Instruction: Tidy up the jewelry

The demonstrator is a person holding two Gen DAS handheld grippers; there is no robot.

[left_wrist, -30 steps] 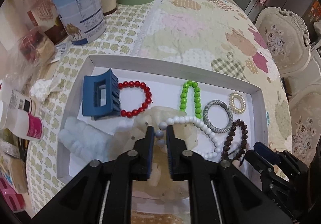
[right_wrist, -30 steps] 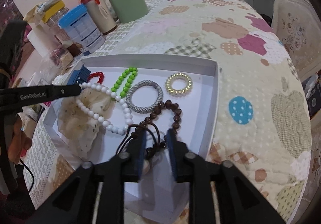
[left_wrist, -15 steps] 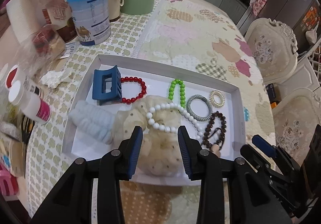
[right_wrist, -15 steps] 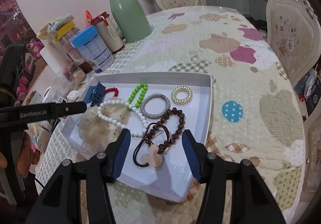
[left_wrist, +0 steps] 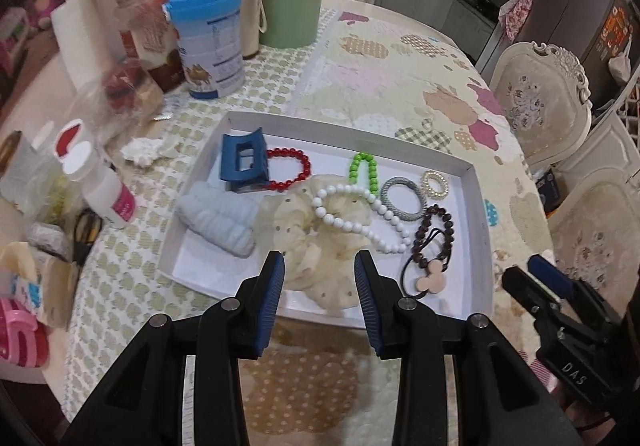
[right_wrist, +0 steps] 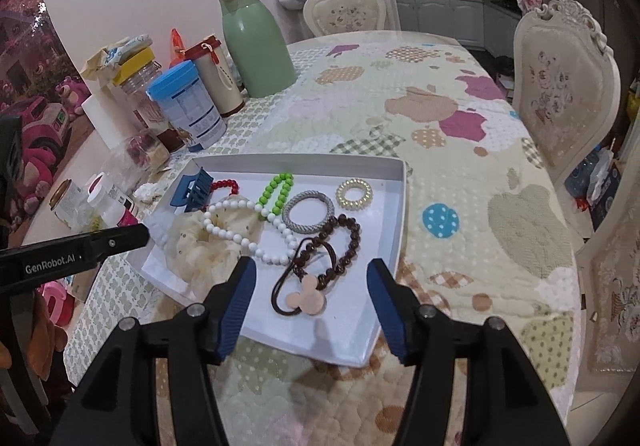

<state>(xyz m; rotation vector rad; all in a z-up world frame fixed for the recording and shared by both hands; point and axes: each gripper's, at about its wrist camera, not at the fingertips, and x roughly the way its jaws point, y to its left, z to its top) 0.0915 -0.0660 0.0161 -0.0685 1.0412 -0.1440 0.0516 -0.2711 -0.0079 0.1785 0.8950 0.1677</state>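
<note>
Both grippers released, nothing held (right jaws opening). White tray [left_wrist: 478, 230] lies ahead below fingers; hair tie [right_wrist: 306, 296] probably nearer right gripper [right_wrist: 310, 300] than left gripper [left_wrist: 319, 286].

Your left gripper [left_wrist: 319, 278] is all matte black plastic arms with ribbed blue pads [left_wrist: 272, 296] on the inner faces, plus a round silver screw at each pivot. Your right gripper [right_wrist: 311, 288] is the same build: black linkage, blue ribbed pads [right_wrist: 239, 302], silver screws. One finger reads "GenRobot.AI" in white, and the right one's body shows "DAS".
</note>
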